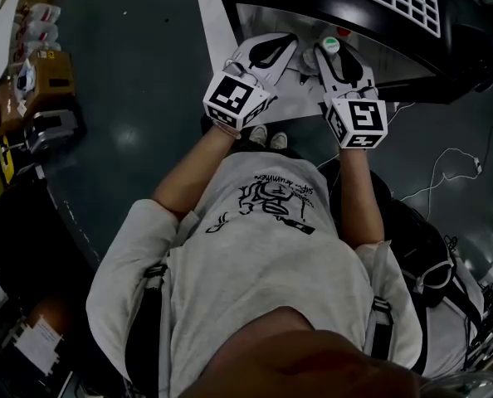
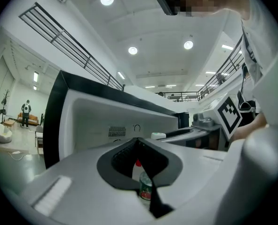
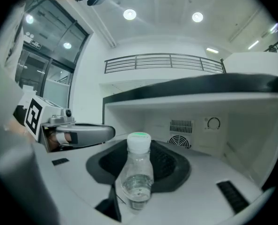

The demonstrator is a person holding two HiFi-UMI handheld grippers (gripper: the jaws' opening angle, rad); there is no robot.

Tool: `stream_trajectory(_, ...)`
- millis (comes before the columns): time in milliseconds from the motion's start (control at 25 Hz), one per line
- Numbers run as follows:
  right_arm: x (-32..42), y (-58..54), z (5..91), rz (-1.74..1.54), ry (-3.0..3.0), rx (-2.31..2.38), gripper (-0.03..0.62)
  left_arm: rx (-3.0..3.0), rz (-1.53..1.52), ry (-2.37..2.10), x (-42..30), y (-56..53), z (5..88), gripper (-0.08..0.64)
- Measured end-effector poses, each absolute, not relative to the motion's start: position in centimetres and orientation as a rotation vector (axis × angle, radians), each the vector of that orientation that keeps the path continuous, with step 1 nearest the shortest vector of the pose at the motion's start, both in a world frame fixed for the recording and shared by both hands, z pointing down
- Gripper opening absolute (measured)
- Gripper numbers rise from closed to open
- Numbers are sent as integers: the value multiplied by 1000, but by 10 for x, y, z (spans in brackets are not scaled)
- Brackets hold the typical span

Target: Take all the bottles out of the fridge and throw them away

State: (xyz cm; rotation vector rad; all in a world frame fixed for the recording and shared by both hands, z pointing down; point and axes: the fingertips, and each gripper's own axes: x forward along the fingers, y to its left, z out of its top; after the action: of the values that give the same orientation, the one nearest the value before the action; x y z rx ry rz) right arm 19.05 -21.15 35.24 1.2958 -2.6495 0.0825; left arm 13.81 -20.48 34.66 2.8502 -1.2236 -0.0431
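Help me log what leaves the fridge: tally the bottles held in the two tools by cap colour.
Red-capped bottle: 1
White-capped bottle, green on top of the cap: 1
Total: 2

Both bare forearms reach forward from the torso, roughly parallel and near each other. The left gripper (image 1: pixel 281 46) points about level, its jaws closed on a small red-capped bottle (image 2: pixel 145 185). The right gripper (image 1: pixel 333 54) tips slightly downward, its jaws set wider and clamped on a clear bottle (image 3: pixel 137 175), just beside the left.
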Motion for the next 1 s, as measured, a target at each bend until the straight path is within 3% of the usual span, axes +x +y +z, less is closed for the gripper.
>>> stream_trajectory(1000, 208, -154, 284, 48, -2692, 1235, 152, 2924, -96, -1118, 147, -150, 272, 9)
